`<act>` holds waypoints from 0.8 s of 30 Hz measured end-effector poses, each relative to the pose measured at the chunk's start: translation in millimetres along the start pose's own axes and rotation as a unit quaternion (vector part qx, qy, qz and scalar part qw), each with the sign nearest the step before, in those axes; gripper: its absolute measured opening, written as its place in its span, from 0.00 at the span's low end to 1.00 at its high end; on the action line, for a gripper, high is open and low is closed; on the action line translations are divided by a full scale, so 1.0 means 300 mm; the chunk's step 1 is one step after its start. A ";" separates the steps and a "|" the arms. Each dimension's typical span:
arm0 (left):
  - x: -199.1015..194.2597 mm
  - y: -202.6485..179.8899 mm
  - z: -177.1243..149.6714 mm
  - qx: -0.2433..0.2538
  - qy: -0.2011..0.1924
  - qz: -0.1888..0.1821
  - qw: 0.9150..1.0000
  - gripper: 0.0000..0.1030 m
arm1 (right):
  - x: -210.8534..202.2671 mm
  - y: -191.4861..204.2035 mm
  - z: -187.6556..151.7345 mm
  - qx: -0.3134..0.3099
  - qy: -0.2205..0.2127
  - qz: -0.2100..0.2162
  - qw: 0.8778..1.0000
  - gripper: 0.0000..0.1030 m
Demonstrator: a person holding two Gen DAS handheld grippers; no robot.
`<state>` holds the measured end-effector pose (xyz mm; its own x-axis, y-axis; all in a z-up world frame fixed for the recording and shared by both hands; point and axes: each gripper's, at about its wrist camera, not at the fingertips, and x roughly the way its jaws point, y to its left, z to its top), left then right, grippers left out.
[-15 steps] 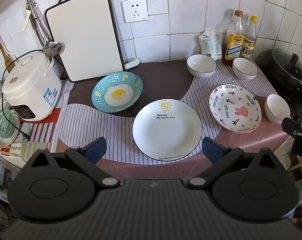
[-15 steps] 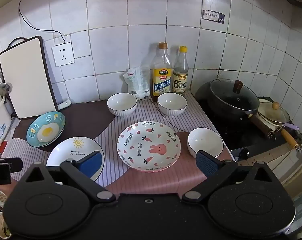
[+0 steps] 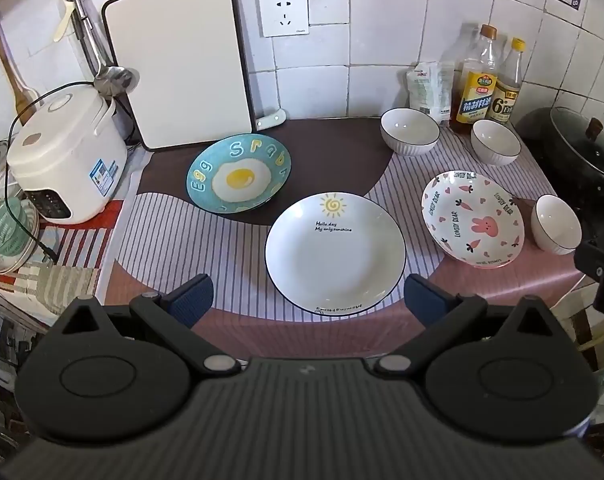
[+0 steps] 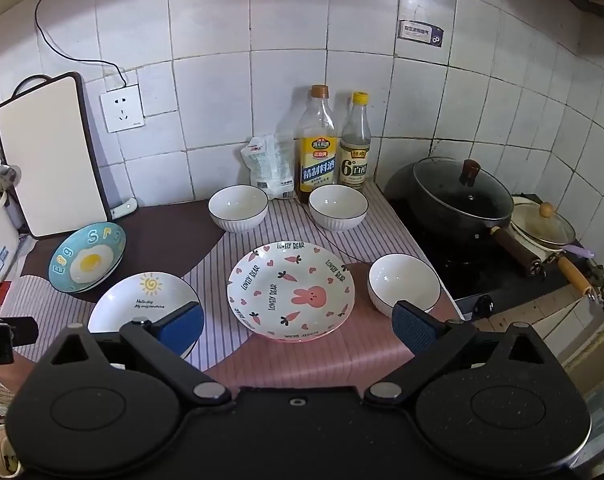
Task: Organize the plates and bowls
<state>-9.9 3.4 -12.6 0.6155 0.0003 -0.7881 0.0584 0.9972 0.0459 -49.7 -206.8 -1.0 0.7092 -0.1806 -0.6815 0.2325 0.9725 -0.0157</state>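
Three plates lie on the counter: a blue fried-egg plate (image 3: 239, 174) (image 4: 86, 258) at the back left, a white sun plate (image 3: 336, 252) (image 4: 141, 306) in the middle front, and a pink rabbit plate (image 3: 473, 218) (image 4: 290, 291) to the right. Three white bowls stand apart: two at the back (image 3: 409, 131) (image 3: 496, 142) (image 4: 238, 207) (image 4: 338, 206), one at the right front (image 3: 555, 223) (image 4: 404, 288). My left gripper (image 3: 308, 300) hovers open before the sun plate, holding nothing. My right gripper (image 4: 297, 326) hovers open before the rabbit plate, empty.
A white rice cooker (image 3: 63, 158) stands at the left and a cutting board (image 3: 181, 56) leans on the tiled wall. Two bottles (image 4: 318, 144) (image 4: 354, 144) and a bag (image 4: 267, 166) sit at the back. A lidded black pan (image 4: 460, 194) occupies the stove on the right.
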 end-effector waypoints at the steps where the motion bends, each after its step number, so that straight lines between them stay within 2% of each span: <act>1: 0.001 -0.001 -0.005 -0.003 -0.001 0.000 1.000 1.00 | 0.001 -0.001 -0.002 0.000 0.001 -0.001 1.000 0.99; 7: 0.002 0.017 -0.029 -0.019 -0.010 -0.017 1.000 1.00 | -0.003 -0.016 -0.004 0.006 0.001 -0.005 1.000 0.99; 24: 0.011 0.028 -0.049 -0.015 -0.011 -0.012 1.000 1.00 | -0.001 -0.015 -0.020 -0.002 0.000 -0.007 1.000 0.99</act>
<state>-18.9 12.8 -23.8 0.6312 -0.0246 -0.7753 0.0490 0.9988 0.0082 -54.9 -210.3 -5.2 0.7062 -0.1952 -0.6806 0.2401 0.9703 -0.0292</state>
